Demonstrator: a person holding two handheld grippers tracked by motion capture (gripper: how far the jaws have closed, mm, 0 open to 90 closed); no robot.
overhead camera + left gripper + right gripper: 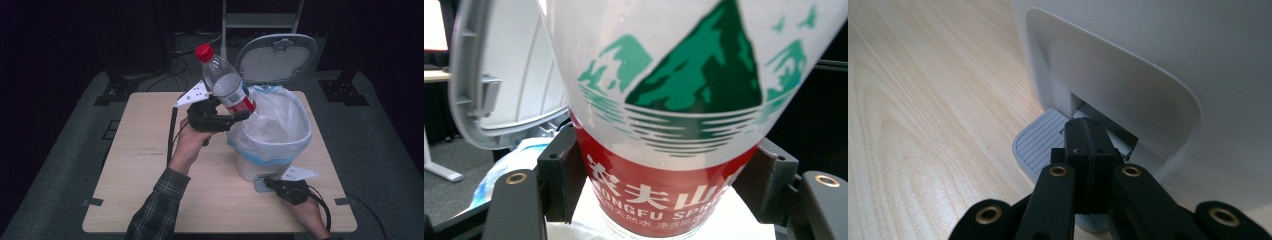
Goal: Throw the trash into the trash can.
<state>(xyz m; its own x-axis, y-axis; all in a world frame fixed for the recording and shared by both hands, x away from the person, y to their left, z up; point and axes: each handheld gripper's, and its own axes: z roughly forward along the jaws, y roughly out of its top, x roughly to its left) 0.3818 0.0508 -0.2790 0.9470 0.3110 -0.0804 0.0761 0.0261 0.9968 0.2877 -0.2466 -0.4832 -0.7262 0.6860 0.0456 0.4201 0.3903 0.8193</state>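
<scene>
A clear plastic water bottle (226,82) with a red cap and a red-and-green label hangs tilted over the left rim of a white pedal bin (270,150). My left gripper (220,119) is shut on the bottle's lower body; in the left gripper view both pads clamp the red band of the bottle (664,100). The bin's lid (276,56) stands up, and a white bag with a blue edge lines the bin. My right gripper (270,183) is shut, its tips pressing down on the grey foot pedal (1040,142) at the bin's front base (1158,75).
The bin stands at the right of a light wooden table (145,165). A black cable (172,135) runs along the table beside the left hand. The floor around is dark grey, with a metal frame (260,20) behind the bin.
</scene>
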